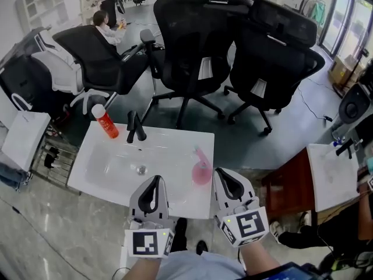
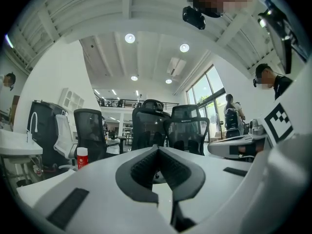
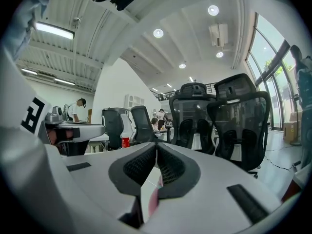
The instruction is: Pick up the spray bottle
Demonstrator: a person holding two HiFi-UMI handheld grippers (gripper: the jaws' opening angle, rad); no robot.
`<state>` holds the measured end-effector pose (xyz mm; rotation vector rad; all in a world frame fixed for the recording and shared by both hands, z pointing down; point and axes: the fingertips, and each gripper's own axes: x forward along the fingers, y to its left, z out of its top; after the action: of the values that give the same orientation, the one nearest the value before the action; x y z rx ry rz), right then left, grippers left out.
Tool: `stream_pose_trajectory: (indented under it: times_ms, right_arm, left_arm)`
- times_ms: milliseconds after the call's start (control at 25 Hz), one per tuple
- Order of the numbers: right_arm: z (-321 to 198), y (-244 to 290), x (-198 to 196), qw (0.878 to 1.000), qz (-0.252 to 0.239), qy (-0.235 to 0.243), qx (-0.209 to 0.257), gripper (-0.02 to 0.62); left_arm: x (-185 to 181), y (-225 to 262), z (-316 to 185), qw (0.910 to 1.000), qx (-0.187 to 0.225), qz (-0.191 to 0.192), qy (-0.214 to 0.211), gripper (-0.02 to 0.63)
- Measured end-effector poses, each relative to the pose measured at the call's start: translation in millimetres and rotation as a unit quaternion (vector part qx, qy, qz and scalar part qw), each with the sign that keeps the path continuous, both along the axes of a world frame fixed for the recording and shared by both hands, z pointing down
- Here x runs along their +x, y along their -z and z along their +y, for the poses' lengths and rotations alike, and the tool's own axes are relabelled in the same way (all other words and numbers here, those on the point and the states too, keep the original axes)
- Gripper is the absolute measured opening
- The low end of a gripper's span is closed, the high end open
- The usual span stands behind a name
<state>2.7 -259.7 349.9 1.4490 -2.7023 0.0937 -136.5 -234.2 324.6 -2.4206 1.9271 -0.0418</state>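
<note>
You are standing over a white counter (image 1: 87, 177) with a shallow basin (image 1: 119, 165) sunk into it and a black faucet (image 1: 135, 127) at its far edge. A red bottle (image 1: 105, 122) with a white cap stands at the far left corner, left of the faucet. The floor (image 1: 52, 238) around it is pale, glossy stone. Beyond the counter, three black office chairs (image 1: 192, 34) crowd together, and a person sits at a desk further back in the room. A second white counter (image 1: 329, 177) stands off to your right. The room is tall and open, with round ceiling lights and large windows on the right.

The spray bottle (image 1: 201, 168) is pink and translucent. It stands upright on the right part of the counter, at the basin's right edge.

Your left hand-held gripper (image 1: 156, 180) hangs over the near edge of the counter with its jaws closed tip to tip and nothing between them. The spray bottle is ahead of it and to its right, apart from it.

Your right hand-held gripper (image 1: 224, 172) is also pressed shut at the tips, gripping nothing. Its tips sit just beside the spray bottle, which stands immediately to their left. You cannot tell from the head view whether they touch. The bottle stands between your two grippers, much nearer the right one.
</note>
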Motion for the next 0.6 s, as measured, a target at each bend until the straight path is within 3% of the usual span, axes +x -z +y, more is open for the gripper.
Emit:
stream_pose_trajectory:
  times_ms: [120,240,320,600]
  right_arm:
    - [-9.1,-14.8,-4.9,1.0,-0.008,0.006,-0.016,0.076]
    - [-15.2,-35.4,-10.0,0.999,-0.008,0.018,-0.037,0.216]
    - [-20.4,-47.3,-10.7,0.999,-0.006,0.019,-0.05,0.275]
    - [-37.1,-82.7,-19.2,0.997,0.018,0.019,-0.079,0.322]
  left_arm:
    - [-0.8,-12.0,-13.6,0.9999,-0.015,-0.003,-0.007,0.015]
    - [0.8,-27.5,-23.4,0.9994,-0.033,-0.003,-0.014,0.015]
    - [1.4,-36.9,-29.9,0.9988,-0.046,-0.005,-0.018,0.015]
    - [-6.6,-64.6,-53.4,0.9968,-0.077,-0.01,-0.021,0.015]
